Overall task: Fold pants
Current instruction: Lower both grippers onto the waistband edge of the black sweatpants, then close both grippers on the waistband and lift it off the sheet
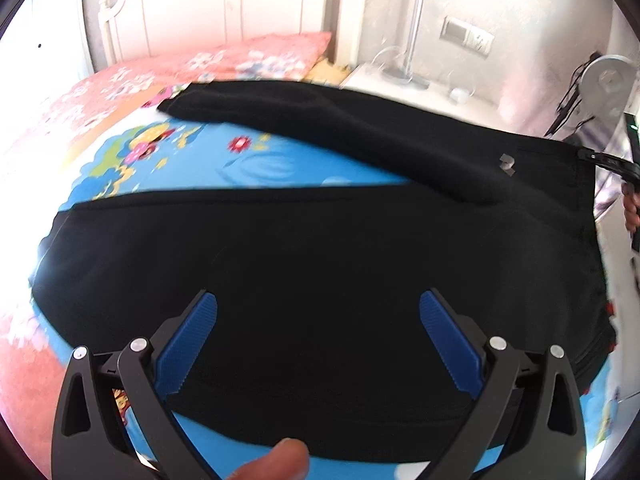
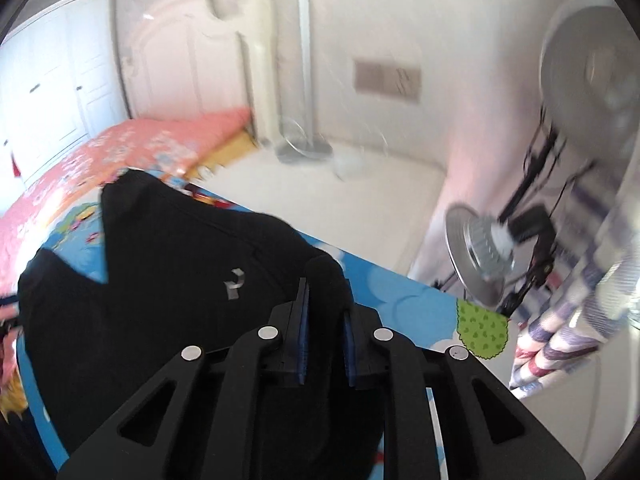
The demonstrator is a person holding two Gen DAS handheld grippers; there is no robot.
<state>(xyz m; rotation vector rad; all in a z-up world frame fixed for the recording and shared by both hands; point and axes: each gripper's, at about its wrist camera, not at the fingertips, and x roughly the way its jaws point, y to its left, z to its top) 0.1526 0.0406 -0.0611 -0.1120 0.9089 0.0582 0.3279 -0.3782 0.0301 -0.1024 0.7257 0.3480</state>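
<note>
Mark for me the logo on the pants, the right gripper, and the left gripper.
logo (image 1: pixel 507 164): left wrist view, on the small grey mark.
right gripper (image 2: pixel 325 300): right wrist view, midway between fingertips pinching the pants (image 2: pixel 160 280).
left gripper (image 1: pixel 318 304): left wrist view, midway between spread fingertips.

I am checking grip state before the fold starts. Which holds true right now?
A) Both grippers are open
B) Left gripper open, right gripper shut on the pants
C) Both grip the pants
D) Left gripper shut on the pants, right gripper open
B: the left gripper hangs spread wide above the black pants, while the right gripper pinches a bunch of fabric.
</note>
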